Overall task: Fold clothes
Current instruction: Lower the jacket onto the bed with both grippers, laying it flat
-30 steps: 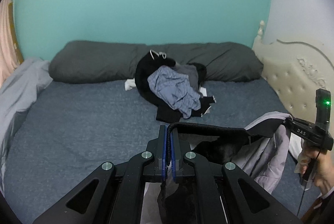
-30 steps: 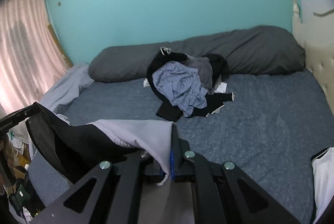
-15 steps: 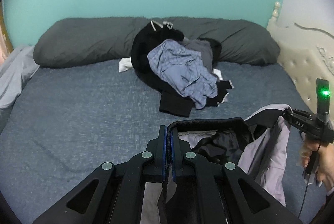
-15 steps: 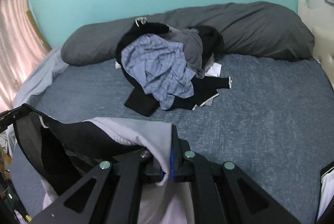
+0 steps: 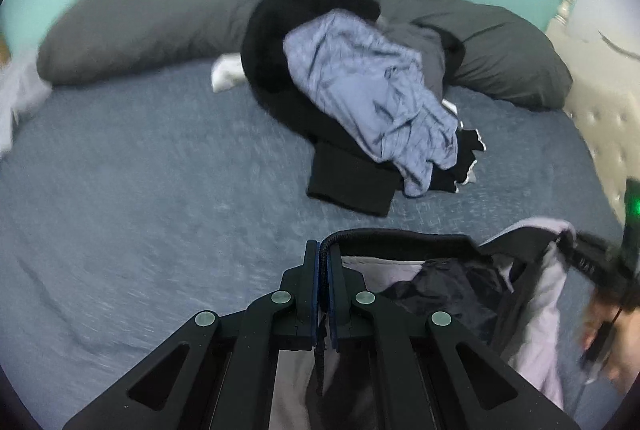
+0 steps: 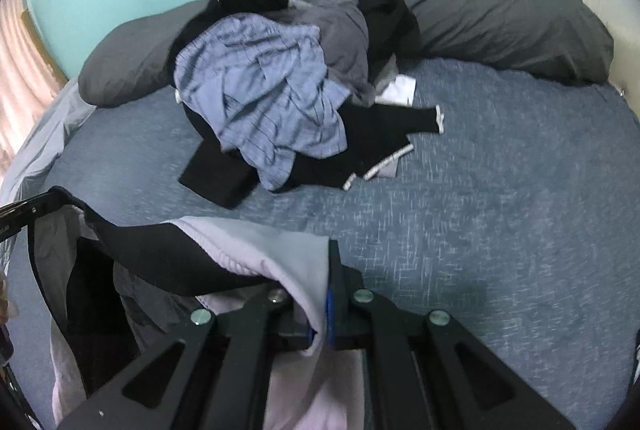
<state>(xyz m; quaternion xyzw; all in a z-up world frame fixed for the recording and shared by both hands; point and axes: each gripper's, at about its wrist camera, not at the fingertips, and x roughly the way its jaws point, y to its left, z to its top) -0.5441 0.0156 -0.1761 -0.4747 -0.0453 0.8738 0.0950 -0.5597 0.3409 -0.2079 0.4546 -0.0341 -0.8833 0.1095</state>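
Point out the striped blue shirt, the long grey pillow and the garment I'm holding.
striped blue shirt (image 6: 264, 97), right wrist view, crumpled middle.
long grey pillow (image 6: 500, 13), right wrist view, right half.
held garment (image 5: 404, 248), left wrist view, black top edge.

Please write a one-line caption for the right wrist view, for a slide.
Right gripper clamps a lilac-and-black garment above the blue bed, unfolded pile behind.

Both wrist views downward over bed (image 5: 120, 189)

Blue striped shirt (image 6: 264, 97), speckled blue bedspread (image 6: 500, 209)
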